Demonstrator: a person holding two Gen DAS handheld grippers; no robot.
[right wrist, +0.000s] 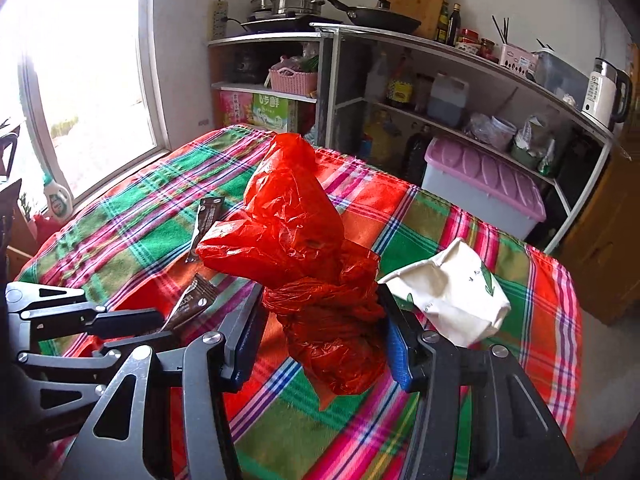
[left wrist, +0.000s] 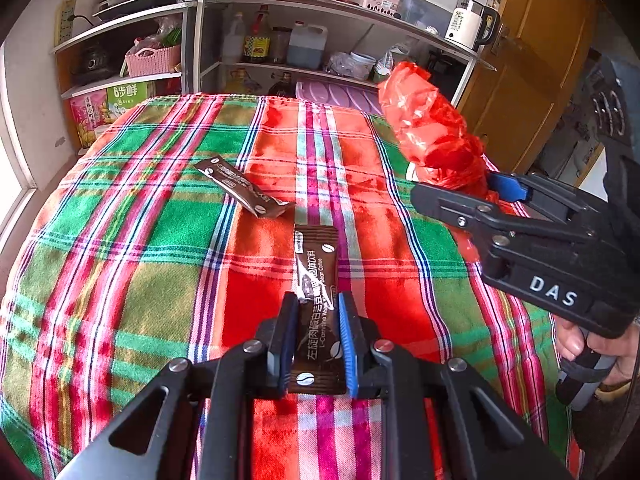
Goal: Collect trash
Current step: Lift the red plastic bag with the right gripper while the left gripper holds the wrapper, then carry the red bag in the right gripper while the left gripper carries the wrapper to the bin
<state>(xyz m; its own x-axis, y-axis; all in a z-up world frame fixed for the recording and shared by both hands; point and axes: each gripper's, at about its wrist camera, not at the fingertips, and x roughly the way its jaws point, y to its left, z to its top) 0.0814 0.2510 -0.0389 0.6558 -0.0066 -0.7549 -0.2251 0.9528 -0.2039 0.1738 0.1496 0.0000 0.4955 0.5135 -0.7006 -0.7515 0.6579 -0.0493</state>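
Over the plaid desk, left view: left gripper pinches a brown coffee sachet; a second sachet lies ahead, plenty of room around it. Right view: right gripper clamps the red bag, white carton beside it near the desk edge. Probably bagging comes next, and the bag's mouth needs opening.

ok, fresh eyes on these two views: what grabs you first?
The crumpled red plastic bag, clamped in the right tool above the plaid tablecloth. Next, the brown coffee sachet pinched in the left tool, with a second sachet lying farther back on the cloth.
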